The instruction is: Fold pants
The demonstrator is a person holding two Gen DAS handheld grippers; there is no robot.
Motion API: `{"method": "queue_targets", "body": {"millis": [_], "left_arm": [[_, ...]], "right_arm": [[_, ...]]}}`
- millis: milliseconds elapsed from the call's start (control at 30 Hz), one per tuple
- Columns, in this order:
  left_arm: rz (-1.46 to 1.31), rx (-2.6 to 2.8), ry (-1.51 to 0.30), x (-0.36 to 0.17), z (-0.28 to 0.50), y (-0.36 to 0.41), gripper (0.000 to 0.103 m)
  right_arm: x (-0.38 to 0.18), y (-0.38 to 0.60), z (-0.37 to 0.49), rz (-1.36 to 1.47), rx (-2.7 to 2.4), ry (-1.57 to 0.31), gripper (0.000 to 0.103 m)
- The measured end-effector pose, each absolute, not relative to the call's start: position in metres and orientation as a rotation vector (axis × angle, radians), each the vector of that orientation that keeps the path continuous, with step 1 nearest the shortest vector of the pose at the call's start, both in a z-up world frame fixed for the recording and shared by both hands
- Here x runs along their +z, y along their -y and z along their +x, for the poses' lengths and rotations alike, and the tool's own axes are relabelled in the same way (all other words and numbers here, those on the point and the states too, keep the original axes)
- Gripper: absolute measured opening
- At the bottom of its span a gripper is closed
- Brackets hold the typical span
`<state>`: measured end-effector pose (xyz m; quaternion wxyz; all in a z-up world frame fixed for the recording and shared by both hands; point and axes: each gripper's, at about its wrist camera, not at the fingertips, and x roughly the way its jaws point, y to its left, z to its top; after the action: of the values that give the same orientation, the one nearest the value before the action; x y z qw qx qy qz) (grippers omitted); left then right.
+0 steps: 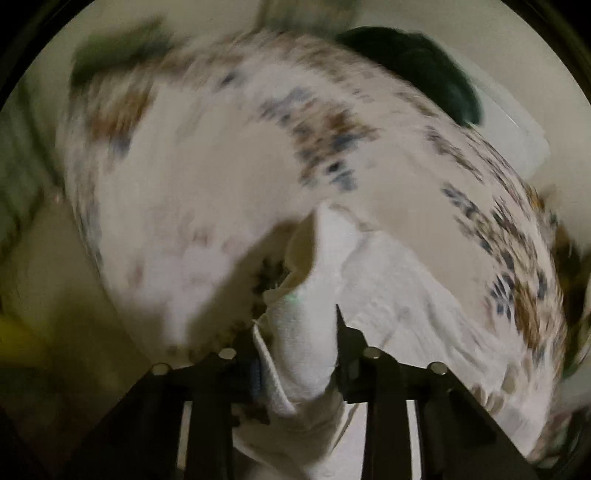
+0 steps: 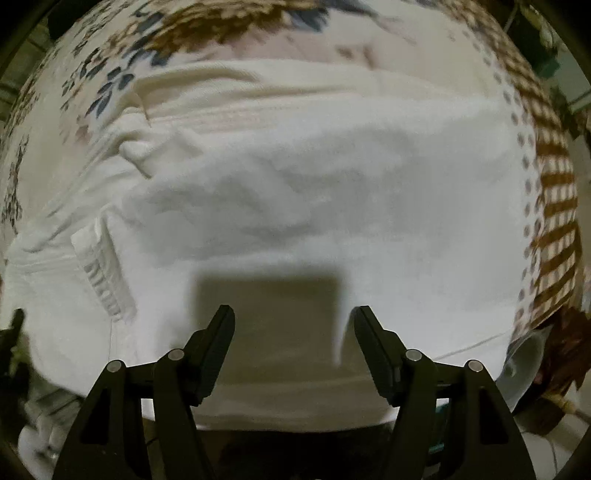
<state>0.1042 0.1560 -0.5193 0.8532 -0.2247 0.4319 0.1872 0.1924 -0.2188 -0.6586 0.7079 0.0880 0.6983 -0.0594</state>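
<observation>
The white pants (image 2: 295, 206) lie spread across a flowered cloth (image 2: 229, 33) that covers the surface under them. Taking the pants as the landmark, the cloth shows on every side of them but the near one, and a dark green thing (image 1: 413, 70) lies beyond the cloth's far edge in the left wrist view.

The step in hand looks like lifting one edge of the pants to carry it over for a fold. To do it well, the pinched edge should be kept taut and carried low and level across the rest of the pants, so that the layer lands flat instead of bunching; the free side should be pinned or gripped first, so that the whole garment does not drag along.

The left gripper (image 1: 299, 332) is angled steeply down and pinches a bunched fold of the pants, white fabric squeezed between its two fingers; this view is smeared with motion blur. The right gripper (image 2: 293, 332) points straight down over the near part of the pants, its fingers spread apart with nothing between them, a small raised flap just inside its right finger (image 2: 373, 343).
</observation>
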Motion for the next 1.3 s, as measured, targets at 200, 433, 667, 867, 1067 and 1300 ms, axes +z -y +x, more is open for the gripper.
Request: {"method": "queue_targets", "body": {"millis": [200,433,667,867,1067,1300], "left_arm": [[-0.291,0.235,-0.785,-0.445,0.094,-0.102,0.016],[-0.155,-0.007,-0.713,-0.388,0.106,0.001,0.015],[-0.137,-0.279,-0.785,-0.396,0.113,0.127,0.014],[-0.074,-0.466,-0.942,-0.453,0.115,0.228,0.014],[-0.189,-0.512,-1.266,-0.502,0.139,0.256,0.018],[-0.170,-0.591,-1.196,-0.444,0.138,0.235,0.100]], "right_arm": [[-0.641,0.208,0.190,0.168,-0.077,-1.508,0.070],[-0.617,0.251,0.158,0.263,-0.038,-1.503,0.070],[-0.590,0.365,0.116,0.365,-0.147,-1.499,0.070],[-0.594,0.461,0.063,0.444,-0.289,-1.526,0.070],[-0.598,0.525,0.045,0.517,-0.363,-1.522,0.076],[-0.579,0.557,0.068,0.645,-0.215,-1.421,0.084]]}}
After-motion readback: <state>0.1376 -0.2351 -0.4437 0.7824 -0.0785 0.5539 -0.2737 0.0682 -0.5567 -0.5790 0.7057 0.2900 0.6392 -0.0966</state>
